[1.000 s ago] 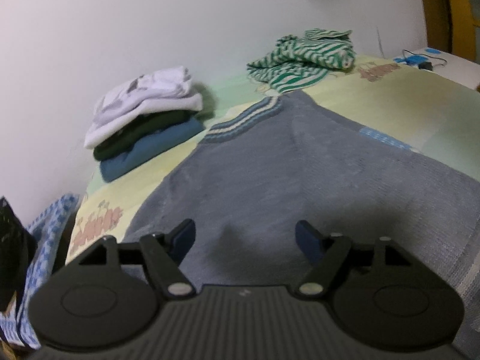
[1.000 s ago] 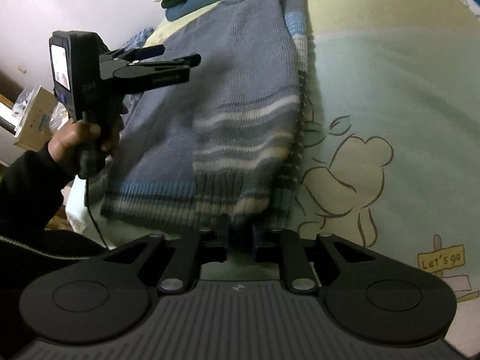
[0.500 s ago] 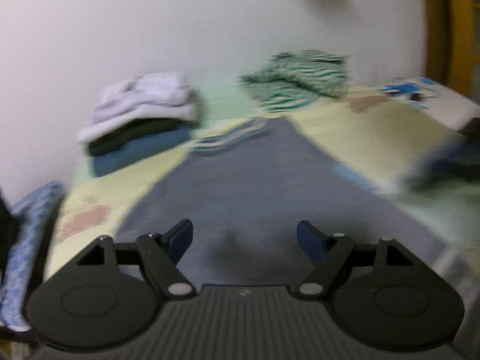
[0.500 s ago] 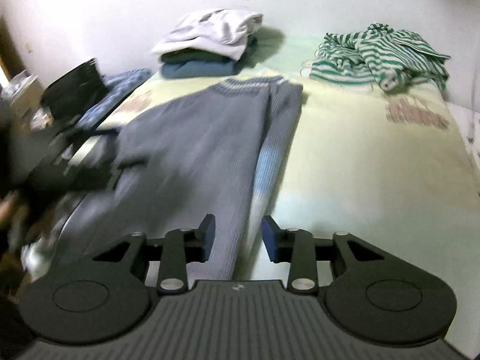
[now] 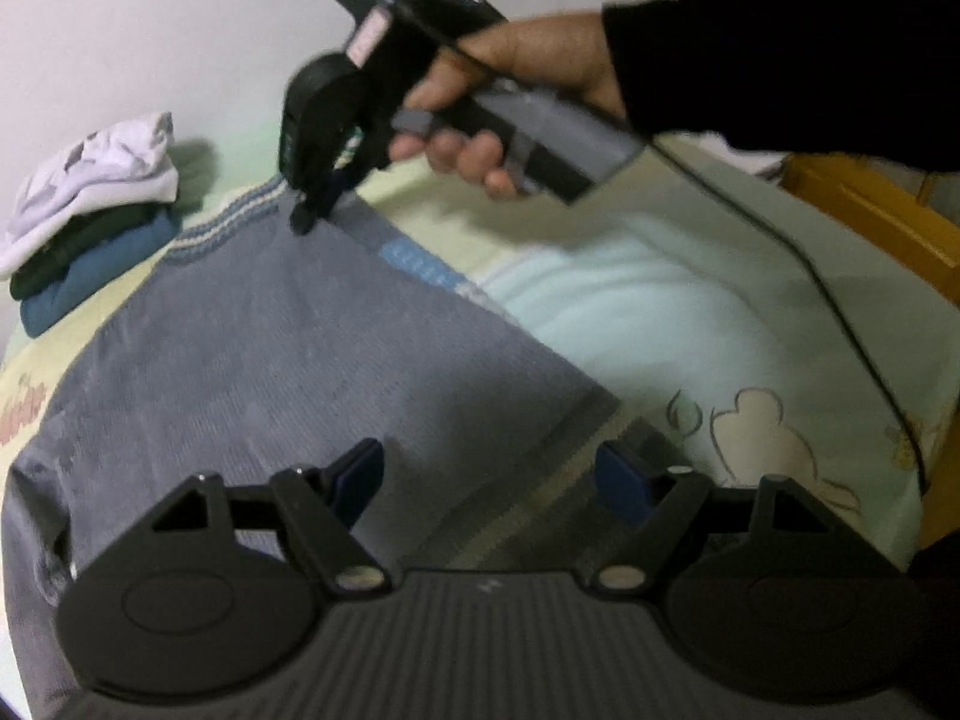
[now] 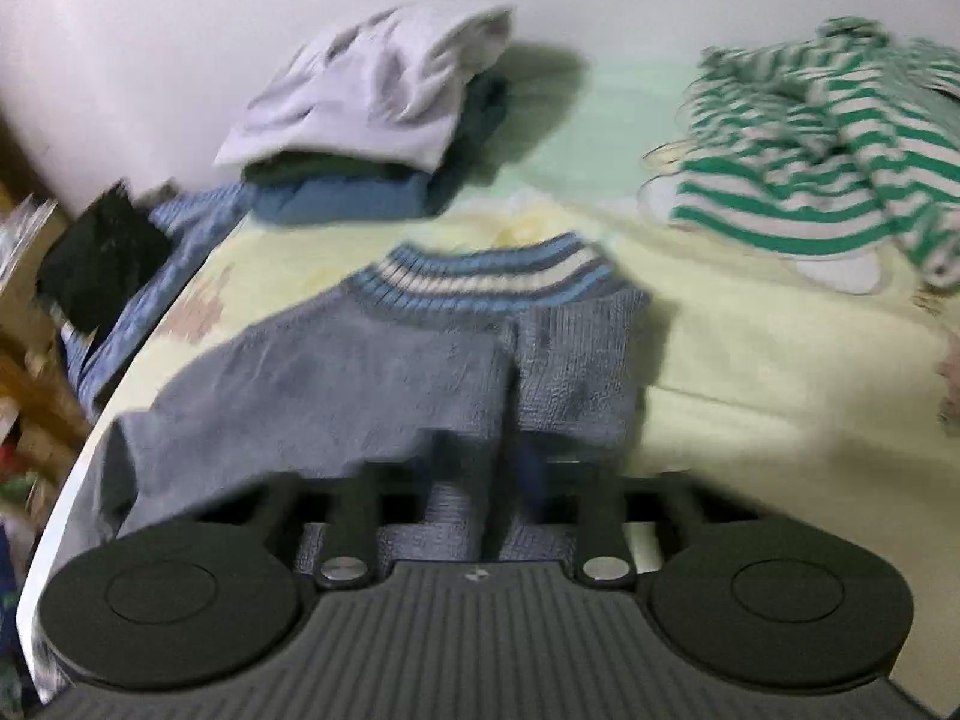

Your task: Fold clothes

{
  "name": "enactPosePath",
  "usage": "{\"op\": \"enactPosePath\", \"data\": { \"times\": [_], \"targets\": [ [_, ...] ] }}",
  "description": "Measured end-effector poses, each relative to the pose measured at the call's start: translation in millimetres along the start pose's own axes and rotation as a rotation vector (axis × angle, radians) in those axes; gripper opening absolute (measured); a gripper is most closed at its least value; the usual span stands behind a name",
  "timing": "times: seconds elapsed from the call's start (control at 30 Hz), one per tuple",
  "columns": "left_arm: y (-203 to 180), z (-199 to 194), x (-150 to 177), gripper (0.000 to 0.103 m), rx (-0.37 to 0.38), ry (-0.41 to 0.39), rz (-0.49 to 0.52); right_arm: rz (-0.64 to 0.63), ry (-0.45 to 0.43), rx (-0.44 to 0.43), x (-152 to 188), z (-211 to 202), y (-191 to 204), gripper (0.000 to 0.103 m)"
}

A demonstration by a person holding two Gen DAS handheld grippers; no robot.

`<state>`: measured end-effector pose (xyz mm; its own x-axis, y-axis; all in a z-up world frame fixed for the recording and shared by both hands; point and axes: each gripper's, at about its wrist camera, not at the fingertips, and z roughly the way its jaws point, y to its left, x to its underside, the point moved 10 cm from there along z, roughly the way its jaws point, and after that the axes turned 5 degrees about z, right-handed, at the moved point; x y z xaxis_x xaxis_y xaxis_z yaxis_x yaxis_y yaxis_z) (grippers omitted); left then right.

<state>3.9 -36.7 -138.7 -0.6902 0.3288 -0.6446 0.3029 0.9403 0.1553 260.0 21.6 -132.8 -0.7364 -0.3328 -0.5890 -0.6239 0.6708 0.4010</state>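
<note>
While the right gripper (image 5: 303,219) touches the sweater (image 5: 288,348) shoulder edge, bedsheet (image 5: 630,312) beside lies bare.

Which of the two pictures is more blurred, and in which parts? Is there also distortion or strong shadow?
Right wrist view: motion blur nearly everywhere, the grey sweater and striped garment smeared, its own jaws indistinct. Left wrist view: sharper; only the right gripper and hand are soft. Both: fisheye bending, dark corners; soft shadow behind the folded stack.
</note>
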Motion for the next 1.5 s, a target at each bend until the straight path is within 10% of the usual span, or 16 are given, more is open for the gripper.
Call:
{"op": "enactPosePath", "data": {
  "times": [0.33, 0.57, 0.8, 0.9, 1.0, 1.1, 1.3, 1.5],
  "targets": [
    [-0.7, 1.5, 8.0, 0.079, 0.046, 0.038, -0.022, -0.050, -0.081, 0.122, 8.1, -22.0, -29.9, 0.003],
    [-4.8, -5.6, 14.4, 0.079, 0.085, 0.071, 0.008, 0.069, -0.099, 0.070, 11.5, -44.3, -33.3, 0.028],
    [-7.5, -6.3, 21.3, 0.082, 0.126, 0.073, -0.018, -0.015, -0.114, -0.019, 14.1, -44.6, 5.4, 0.030],
    [-10.6, -6.7, 21.0, 0.083, 0.130, 0.079, 0.019, -0.026, -0.091, 0.057, 4.7, -13.0, -2.3, 0.026],
    [-8.6, -7.3, 23.9, 0.089, 0.123, 0.078, 0.029, 0.025, -0.105, 0.158, -7.3, 2.3, -27.5, 0.000],
    [-8.4, -10.8, 26.5, 0.089, 0.120, 0.069, 0.034, 0.070, -0.120, 0.180, -14.5, -8.0, -33.1, 0.001],
    [-12.0, -32.7, 27.8, 0.084, 0.160, 0.015, 0.075, -0.062, 0.000, -0.035, 46.1, -54.2, 28.3, 0.014],
    [-29.5, -33.7, 39.1, 0.084, 0.266, 0.039, 0.150, -0.057, 0.026, 0.089, 89.6, -64.4, 22.2, 0.013]
  ]
}}
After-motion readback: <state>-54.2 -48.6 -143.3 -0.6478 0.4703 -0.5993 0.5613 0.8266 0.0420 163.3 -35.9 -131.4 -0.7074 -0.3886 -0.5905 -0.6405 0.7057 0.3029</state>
